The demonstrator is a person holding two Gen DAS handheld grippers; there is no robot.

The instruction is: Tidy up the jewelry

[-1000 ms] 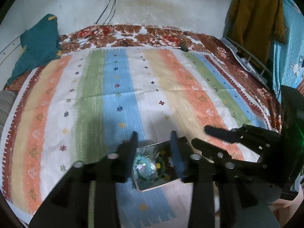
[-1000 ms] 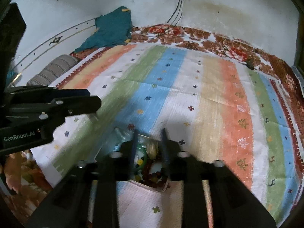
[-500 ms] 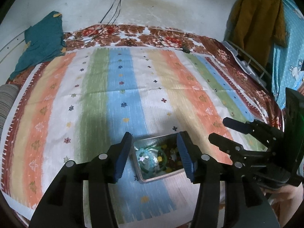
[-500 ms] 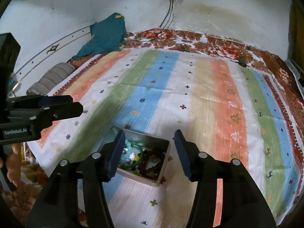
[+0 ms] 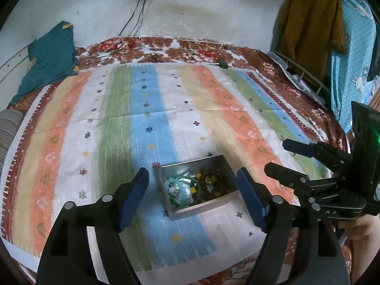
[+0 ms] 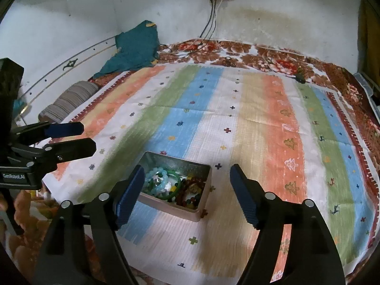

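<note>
A bed fills both views, covered by a striped cloth (image 5: pixel 166 109) in orange, green, blue and white bands, laid over a brown floral bedspread (image 5: pixel 273 66) that shows along the far and right edges. A teal garment (image 5: pixel 47 57) lies bunched at the far left corner of the bed, against the wall, and a grey striped pillow (image 6: pixel 68 99) sits at the left edge. Clothes (image 5: pixel 311 23) hang at the right of the left wrist view.

Near the front edge of the cloth, about midway along it, rests an open metal tin (image 5: pixel 223 163). Inside lie a pale blue bead bracelet (image 6: pixel 156 178) and a green bangle (image 6: pixel 177 187) on the left side, and dark red-brown beads (image 6: pixel 192 190) with yellow ones on the right.

The left gripper (image 5: pixel 192 197) hovers above the tin's near side, its blue-padded fingers spread wide, holding nothing. The right gripper (image 6: pixel 186 191) hangs over the tin likewise, fingers wide apart and empty.
</note>
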